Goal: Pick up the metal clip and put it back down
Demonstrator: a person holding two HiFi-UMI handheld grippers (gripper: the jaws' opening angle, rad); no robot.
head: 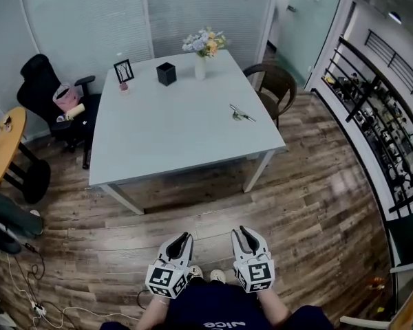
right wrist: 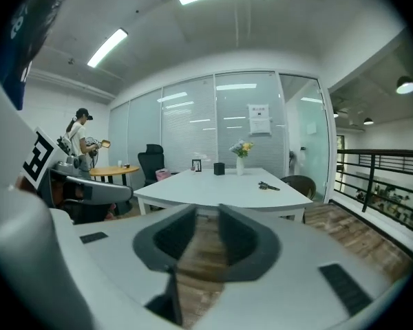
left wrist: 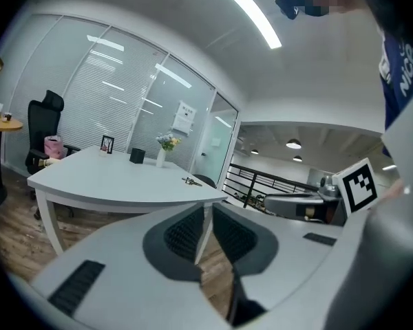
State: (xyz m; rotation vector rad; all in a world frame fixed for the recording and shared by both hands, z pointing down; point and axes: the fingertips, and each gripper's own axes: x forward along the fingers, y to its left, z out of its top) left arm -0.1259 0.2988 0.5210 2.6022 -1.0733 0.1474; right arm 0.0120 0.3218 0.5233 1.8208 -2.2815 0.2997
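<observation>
The metal clip [head: 241, 114] lies flat near the right edge of the white table [head: 172, 136]. It shows small and far in the left gripper view [left wrist: 191, 181] and the right gripper view [right wrist: 267, 185]. Both grippers hang low over the wooden floor, close to the person's body and well short of the table. My left gripper [head: 181, 238] [left wrist: 208, 209] is shut with nothing in it. My right gripper [head: 246, 232] [right wrist: 207, 212] is also shut and empty, with only a thin slit between its pads.
On the table's far side stand a picture frame [head: 124, 70], a black cup [head: 166, 73] and a vase of flowers [head: 202, 52]. A brown chair [head: 275, 84] sits at its right corner, a black office chair [head: 45, 91] and round wooden table [head: 1, 146] at left. A railing [head: 378, 115] runs right.
</observation>
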